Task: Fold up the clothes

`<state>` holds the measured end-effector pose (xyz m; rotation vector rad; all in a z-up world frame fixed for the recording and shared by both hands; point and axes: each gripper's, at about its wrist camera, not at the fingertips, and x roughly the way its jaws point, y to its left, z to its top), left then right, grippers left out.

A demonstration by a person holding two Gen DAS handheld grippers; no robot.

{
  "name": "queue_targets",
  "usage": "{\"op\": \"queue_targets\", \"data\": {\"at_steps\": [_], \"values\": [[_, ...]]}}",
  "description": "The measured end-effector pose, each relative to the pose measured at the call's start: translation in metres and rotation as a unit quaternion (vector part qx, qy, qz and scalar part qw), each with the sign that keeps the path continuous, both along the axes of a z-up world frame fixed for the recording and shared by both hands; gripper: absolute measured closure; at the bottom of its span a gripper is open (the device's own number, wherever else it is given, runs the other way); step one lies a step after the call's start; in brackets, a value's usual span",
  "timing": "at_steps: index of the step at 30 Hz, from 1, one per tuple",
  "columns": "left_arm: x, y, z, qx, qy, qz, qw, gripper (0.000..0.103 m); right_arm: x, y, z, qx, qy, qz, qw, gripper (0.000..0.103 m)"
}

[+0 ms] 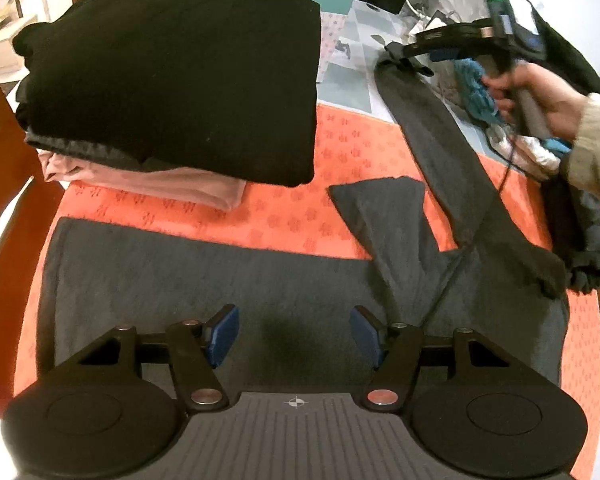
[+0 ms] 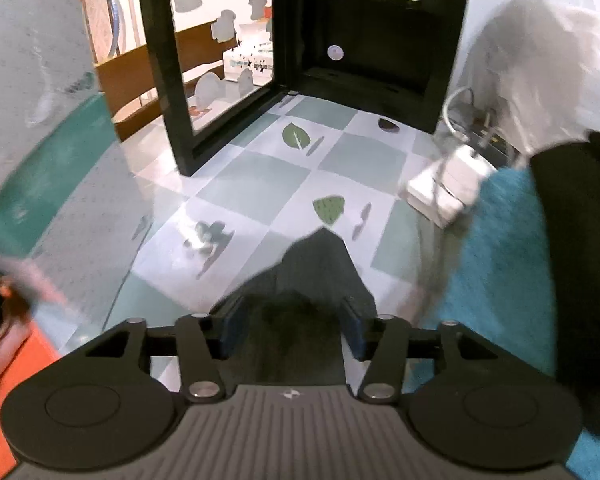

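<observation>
Indoor light, moderately bright, soft shadows. Strong fisheye bending at edges. Right wrist view motion-blurred, especially its left side.

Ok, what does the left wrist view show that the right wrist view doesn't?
Only the left wrist view shows the grey garment's body spread on the orange cloth, the folded stack topped by a black garment, and the open left hand-held gripper above the grey fabric.

Only the right wrist view shows the black box with a window and the leaf-patterned tablecloth.

Both show the grey sleeve end between the right hand-held gripper pads, and teal knitwear.
</observation>
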<state>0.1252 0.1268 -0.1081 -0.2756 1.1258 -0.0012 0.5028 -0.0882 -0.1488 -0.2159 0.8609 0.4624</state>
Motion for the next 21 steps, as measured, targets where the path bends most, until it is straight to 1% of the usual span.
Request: {"op": "queue_targets", "data": {"at_steps": [4, 5, 6, 7, 8, 10, 14, 18, 21], "values": [[0.005, 0.001, -0.001, -0.002, 0.001, 0.001, 1.0, 0.038, 0.019, 0.017, -0.018, -0.033, -0.012, 0.006, 0.999, 0.044], [0.005, 0.001, -0.001, -0.002, 0.002, 0.001, 1.0, 0.038, 0.023, 0.019, -0.022, -0.04, -0.011, 0.007, 0.999, 0.046], [0.005, 0.002, -0.001, -0.002, 0.002, 0.003, 1.0, 0.038, 0.026, 0.021, -0.026, -0.046, -0.01, 0.009, 0.999, 0.052], [0.005, 0.003, -0.001, -0.002, 0.002, 0.004, 1.0, 0.038, 0.028, 0.022, -0.029, -0.052, -0.008, 0.01, 0.999, 0.076], [0.005, 0.004, -0.001, -0.003, 0.002, 0.006, 1.0, 0.038, 0.03, 0.023, -0.03, -0.058, -0.006, 0.008, 0.998, 0.097], [0.003, 0.006, 0.002, -0.005, -0.002, 0.01, 0.9999, 0.038, 0.027, 0.017, -0.024, -0.058, -0.008, -0.003, 0.998, 0.097], [-0.003, 0.01, 0.012, -0.014, -0.014, 0.017, 0.9997, 0.038, 0.011, -0.004, 0.01, -0.023, -0.01, -0.023, 0.999, 0.097], [-0.012, 0.01, 0.022, -0.033, -0.025, 0.024, 0.9989, 0.038, -0.027, -0.037, 0.057, 0.031, 0.004, -0.041, 0.999, 0.097], [-0.021, 0.007, 0.031, -0.051, -0.034, 0.024, 0.9978, 0.038, -0.066, -0.06, 0.086, 0.065, 0.02, -0.047, 0.997, 0.097]]}}
